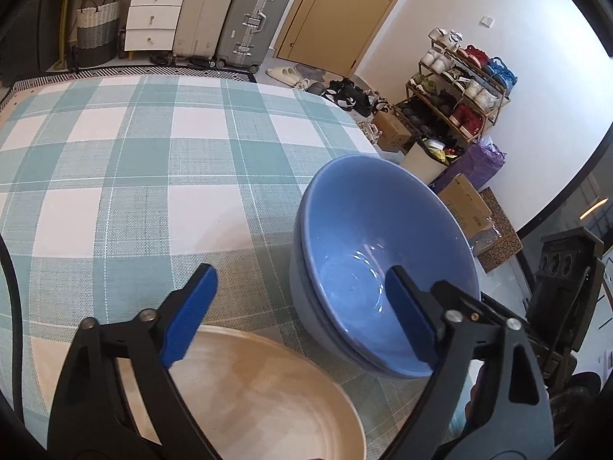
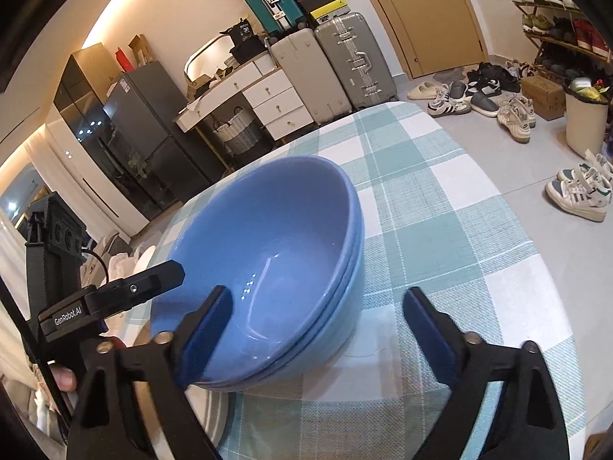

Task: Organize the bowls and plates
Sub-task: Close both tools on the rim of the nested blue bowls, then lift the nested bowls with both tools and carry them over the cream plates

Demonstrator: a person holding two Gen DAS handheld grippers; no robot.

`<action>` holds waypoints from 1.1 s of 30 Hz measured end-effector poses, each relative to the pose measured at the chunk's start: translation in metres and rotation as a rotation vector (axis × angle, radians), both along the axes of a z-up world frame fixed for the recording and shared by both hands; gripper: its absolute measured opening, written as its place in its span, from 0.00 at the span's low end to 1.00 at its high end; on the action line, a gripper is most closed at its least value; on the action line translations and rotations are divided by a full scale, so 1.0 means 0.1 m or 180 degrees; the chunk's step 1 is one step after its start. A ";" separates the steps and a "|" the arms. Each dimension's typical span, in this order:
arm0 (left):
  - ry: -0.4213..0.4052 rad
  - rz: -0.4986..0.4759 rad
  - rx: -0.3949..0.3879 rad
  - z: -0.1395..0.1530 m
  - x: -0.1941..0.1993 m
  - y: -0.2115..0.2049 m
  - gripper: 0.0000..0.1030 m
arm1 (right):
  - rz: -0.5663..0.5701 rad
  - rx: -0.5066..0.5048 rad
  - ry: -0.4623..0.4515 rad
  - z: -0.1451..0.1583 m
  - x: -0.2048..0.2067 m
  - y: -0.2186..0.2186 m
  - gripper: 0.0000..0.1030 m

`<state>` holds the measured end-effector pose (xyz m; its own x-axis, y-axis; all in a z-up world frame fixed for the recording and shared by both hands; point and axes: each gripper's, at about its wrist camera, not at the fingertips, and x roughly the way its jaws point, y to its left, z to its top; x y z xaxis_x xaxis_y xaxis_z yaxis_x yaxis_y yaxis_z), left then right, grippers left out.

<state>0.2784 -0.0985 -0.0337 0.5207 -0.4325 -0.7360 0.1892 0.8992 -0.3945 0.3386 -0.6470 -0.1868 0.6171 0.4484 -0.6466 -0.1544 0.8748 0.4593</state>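
1. Bowls [image 2: 268,268] are the landmark here: blue ones nested into a stack on the checked cloth of the counter [image 1: 115,161], near its edge. How many are in the stack I cannot tell; at least two rims show.
2. A cream plate [image 1: 268,395] lies on the counter just beside the bowls, on the side nearer the left wrist camera.
3. The left hand-held gripper [image 1: 302,318] stands open and holds nothing. One pad hangs over the plate, the other over the inside of the bowls; whether that pad touches the bowl wall I cannot tell.
4. The right hand-held gripper [image 2: 318,329] is also open and empty. The near rim of the bowls sits between its pads, one pad over the inside, the other outside over the cloth, neither pressing.
5. Step in hand, as I judge it: taking hold of the stacked bowls by the rim. The next move calls for lowering a pad to each side of the wall and squeezing firmly, since glazed ware may slip.
6. Writing: "GenRobot.AI" on the left hand-held gripper's body, seen beside the bowls in the right wrist view. Farther off, boxes stacked above the suitcases [image 2: 337,65] carry marks too small to read.
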 end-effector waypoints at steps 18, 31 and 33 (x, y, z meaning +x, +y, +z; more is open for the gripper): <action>-0.0094 -0.0180 0.0253 0.03 -0.07 -0.24 0.26 | -0.0033 -0.0285 -0.0120 0.12 -0.03 0.03 0.43; -0.0225 -0.0155 0.0307 0.18 -0.17 -0.23 0.26 | -0.0046 -0.0360 -0.0176 0.21 -0.10 0.05 0.43; -0.0238 -0.0158 0.0314 0.21 -0.20 -0.23 0.26 | -0.0050 -0.0376 -0.0196 0.23 -0.12 0.06 0.43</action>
